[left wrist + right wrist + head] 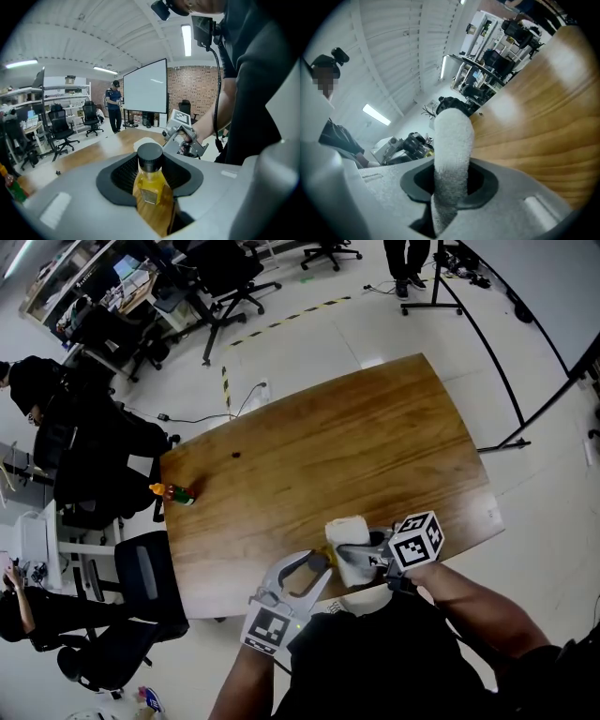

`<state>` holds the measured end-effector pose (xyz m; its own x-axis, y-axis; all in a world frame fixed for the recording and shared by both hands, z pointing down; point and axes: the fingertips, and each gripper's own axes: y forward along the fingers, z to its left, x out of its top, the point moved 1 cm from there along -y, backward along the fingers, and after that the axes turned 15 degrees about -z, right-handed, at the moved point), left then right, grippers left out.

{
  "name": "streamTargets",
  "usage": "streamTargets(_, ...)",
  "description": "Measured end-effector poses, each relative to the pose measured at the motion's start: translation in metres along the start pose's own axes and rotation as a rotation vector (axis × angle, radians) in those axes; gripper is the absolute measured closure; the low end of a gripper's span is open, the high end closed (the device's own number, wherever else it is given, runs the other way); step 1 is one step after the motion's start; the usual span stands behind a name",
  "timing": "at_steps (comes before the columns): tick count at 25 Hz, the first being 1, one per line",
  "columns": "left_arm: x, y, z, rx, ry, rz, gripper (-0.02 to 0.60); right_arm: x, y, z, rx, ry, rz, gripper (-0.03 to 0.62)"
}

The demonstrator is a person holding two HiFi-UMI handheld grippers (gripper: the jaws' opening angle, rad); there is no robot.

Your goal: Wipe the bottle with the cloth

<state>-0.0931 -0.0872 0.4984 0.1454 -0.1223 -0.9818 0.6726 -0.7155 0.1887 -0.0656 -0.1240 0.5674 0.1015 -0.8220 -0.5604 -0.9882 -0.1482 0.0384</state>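
Here, left tongs (151, 178) clasp bottle (149, 191), cap (150, 157) visible only close-up, right tongs (450, 185) pinch cloth (452, 136).

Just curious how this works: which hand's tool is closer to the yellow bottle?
Left. The left tool grips the bottle between its jaws; the right tool, clamped on the cloth, sits close by, near the bottle's top.

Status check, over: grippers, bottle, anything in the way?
Left gripper shut on bottle, at near edge of table. Right gripper shut on cloth, beside the cap; contact unclear. Nothing between them.
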Motion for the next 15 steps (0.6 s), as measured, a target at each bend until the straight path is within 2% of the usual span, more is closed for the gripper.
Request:
streamTargets(7,-0.002,-0.009,0.002,-0.006,-0.021,-0.009,0.408,-0.027,0.006,-0.038,-0.087,-0.021,0.121,0.522)
streamTargets(10,-0.002,-0.006,0.003,-0.015,-0.017,-0.007,0.408,-0.034,0.004,-0.055,-0.155,-0.023,0.155,0.520)
streamTargets(15,-0.001,-0.001,0.008,-0.013,-0.022,-0.002,0.408,-0.042,0.004,-0.077,-0.299,-0.112,0.254,0.522)
